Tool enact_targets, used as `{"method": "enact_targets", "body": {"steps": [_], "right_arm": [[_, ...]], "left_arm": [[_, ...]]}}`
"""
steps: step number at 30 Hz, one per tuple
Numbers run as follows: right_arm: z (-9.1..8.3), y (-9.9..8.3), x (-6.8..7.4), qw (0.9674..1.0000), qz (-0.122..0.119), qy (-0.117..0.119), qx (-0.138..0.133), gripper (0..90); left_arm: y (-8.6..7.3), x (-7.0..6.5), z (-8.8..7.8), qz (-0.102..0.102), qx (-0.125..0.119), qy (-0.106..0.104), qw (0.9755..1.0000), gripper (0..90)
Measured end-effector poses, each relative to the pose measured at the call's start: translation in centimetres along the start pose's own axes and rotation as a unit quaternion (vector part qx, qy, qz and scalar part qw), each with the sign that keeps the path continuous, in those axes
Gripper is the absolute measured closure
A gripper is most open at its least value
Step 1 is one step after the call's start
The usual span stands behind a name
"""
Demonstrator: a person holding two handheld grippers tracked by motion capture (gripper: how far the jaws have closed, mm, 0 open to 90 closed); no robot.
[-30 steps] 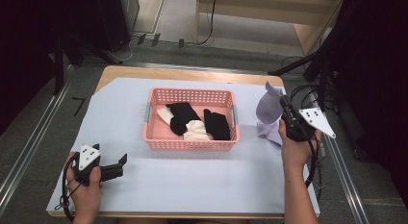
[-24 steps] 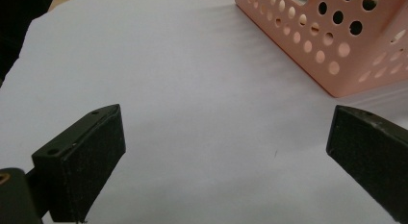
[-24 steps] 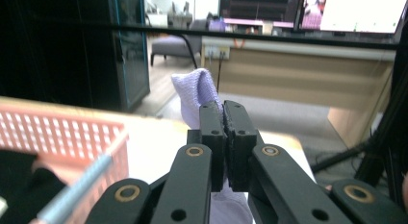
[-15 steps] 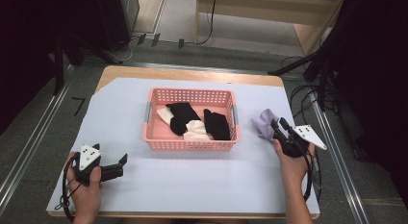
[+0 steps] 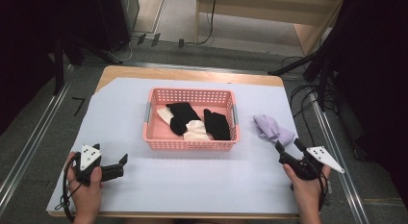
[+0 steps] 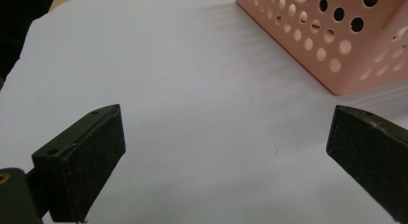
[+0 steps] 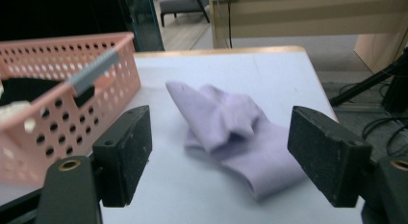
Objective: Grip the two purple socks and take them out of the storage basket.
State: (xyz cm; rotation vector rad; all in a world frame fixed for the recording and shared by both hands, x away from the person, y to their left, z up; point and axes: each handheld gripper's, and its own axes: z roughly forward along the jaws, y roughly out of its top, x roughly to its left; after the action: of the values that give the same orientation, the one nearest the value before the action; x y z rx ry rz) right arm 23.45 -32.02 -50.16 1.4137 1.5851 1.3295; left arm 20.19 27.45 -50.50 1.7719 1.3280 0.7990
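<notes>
Two grippers are standing wide and empty: our right gripper (image 5: 290, 146), jaws just opened, is leaving the lilac sock (image 5: 272, 128) beside the pink basket (image 5: 190, 143); our left gripper (image 5: 122, 162) is idling.

Overhead view, two low gripper close-ups

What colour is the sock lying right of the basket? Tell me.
Lilac; the sock shows best in the right gripper view.
</notes>
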Motion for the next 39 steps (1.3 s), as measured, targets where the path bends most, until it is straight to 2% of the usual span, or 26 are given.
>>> {"method": "enact_targets", "body": {"steps": [7,10,15,19,22,23,24,25,26,27,28,30,31,32,34,36,39], "right_arm": [[-2.6,-2.0,-1.9,0.9996,0.015,-0.020,0.012,24.6],[-3.3,-2.5,-2.4,0.9995,0.019,-0.023,0.015,25.0],[-5.3,-3.8,-3.5,0.9987,0.020,-0.041,0.021,24.9],[-6.4,-4.2,-3.9,0.9986,0.030,-0.044,0.006,24.5],[-6.6,-4.4,-3.9,0.9985,0.033,-0.043,0.002,23.9],[-6.6,-4.7,-3.9,0.9984,0.034,-0.042,0.014,24.1],[-6.6,-4.7,-3.9,0.9984,0.034,-0.042,0.014,24.1],[-6.0,-5.9,-3.7,0.9972,0.026,-0.049,0.050,27.9],[-6.0,-6.3,-3.5,0.9964,0.009,-0.065,0.053,34.0],[-6.0,-6.3,-3.5,0.9964,0.009,-0.065,0.053,34.0],[-6.3,-6.3,-3.2,0.9964,-0.005,-0.077,0.034,34.5],[-6.7,-5.4,-3.2,0.9979,0.017,-0.063,0.006,32.4],[-6.7,-5.2,-3.3,0.9980,0.031,-0.055,0.003,31.5],[-6.6,-5.2,-3.5,0.9978,0.042,-0.050,0.007,30.8],[-6.4,-5.3,-3.4,0.9977,0.040,-0.051,0.022,30.7],[-6.2,-5.5,-3.2,0.9979,0.027,-0.051,0.032,30.7],[-6.2,-5.5,-3.1,0.9978,0.023,-0.053,0.032,30.8]], "left_arm": [[0.0,0.0,0.0,0.000,0.000,0.001,1.0000,0.6],[0.0,0.0,0.0,-0.001,-0.002,0.001,1.0000,0.6],[0.0,0.0,0.0,0.000,0.001,0.000,1.0000,0.6],[0.0,0.0,0.0,-0.001,0.001,0.001,1.0000,0.6],[0.0,0.0,0.0,0.000,0.002,0.000,1.0000,0.6],[0.0,0.0,0.0,-0.001,0.002,0.000,1.0000,0.6],[0.0,0.0,0.0,-0.002,0.002,0.000,1.0000,0.6],[0.0,0.0,0.1,-0.002,0.002,0.000,1.0000,0.6],[0.0,0.0,0.0,-0.001,0.002,-0.001,1.0000,0.6],[0.0,0.0,0.0,-0.001,0.002,-0.001,1.0000,0.6],[0.0,0.0,0.0,-0.001,0.001,-0.001,1.0000,0.6],[0.0,0.0,0.0,-0.001,0.003,0.000,1.0000,0.6],[0.0,0.0,0.1,-0.003,0.002,-0.001,1.0000,0.6],[0.0,0.0,0.1,-0.004,0.003,0.000,1.0000,0.6],[0.0,0.0,0.1,-0.004,0.001,0.000,1.0000,0.6],[0.0,0.0,0.1,-0.004,0.001,0.000,1.0000,0.6],[0.0,0.0,0.1,-0.005,0.002,0.000,1.0000,0.6]]}}
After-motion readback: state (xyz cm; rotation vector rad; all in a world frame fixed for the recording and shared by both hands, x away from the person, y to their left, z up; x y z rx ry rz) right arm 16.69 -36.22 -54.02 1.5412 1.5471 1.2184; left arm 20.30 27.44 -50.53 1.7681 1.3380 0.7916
